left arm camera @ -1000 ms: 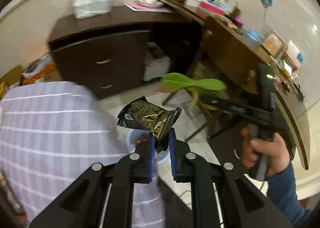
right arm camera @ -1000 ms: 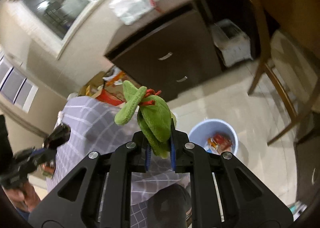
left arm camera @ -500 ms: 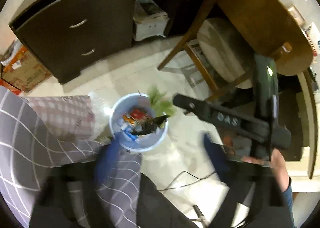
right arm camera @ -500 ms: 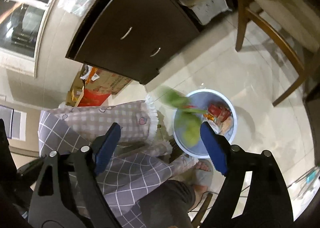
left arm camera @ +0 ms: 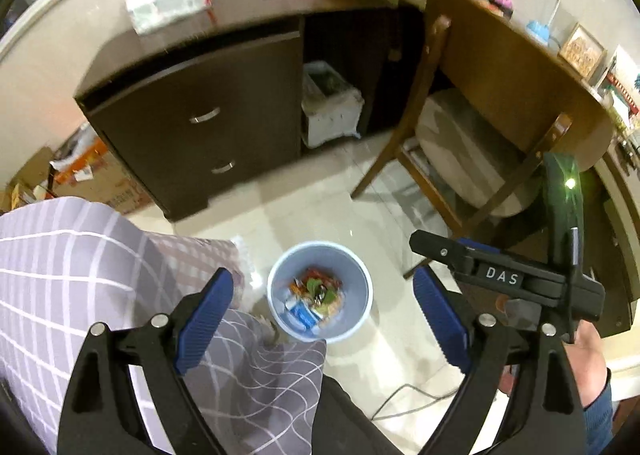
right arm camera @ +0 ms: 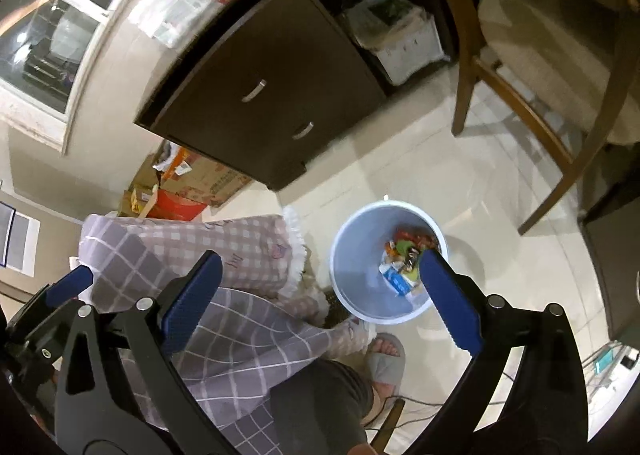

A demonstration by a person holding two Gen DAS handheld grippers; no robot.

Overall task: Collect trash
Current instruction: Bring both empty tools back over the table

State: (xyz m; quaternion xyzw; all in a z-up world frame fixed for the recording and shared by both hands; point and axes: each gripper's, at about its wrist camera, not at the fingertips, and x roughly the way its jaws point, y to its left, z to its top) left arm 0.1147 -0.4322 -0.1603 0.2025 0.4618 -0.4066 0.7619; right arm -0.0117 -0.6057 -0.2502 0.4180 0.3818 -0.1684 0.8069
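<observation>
A pale blue waste bin (left arm camera: 352,275) stands on the tiled floor and holds wrappers and green peel pieces (left arm camera: 316,295). My left gripper (left arm camera: 320,299) hangs wide open and empty above the bin. My right gripper (right arm camera: 316,287) is also wide open and empty above the same bin (right arm camera: 352,255), its right finger (right arm camera: 448,295) over the trash (right arm camera: 404,259). In the left wrist view the right gripper body (left arm camera: 508,275) sits to the right of the bin.
A dark drawer cabinet (left arm camera: 192,111) stands behind the bin, with a wooden chair (left arm camera: 472,151) and desk (left arm camera: 520,67) to the right. A checked blanket (left arm camera: 72,255) and my leg lie beside the bin. Cardboard boxes (right arm camera: 192,183) sit at the left.
Both grippers opened and dropped their loads into the bin: the dark wrapper from the left, the green peel from the right. Both views now look down on the bin.
</observation>
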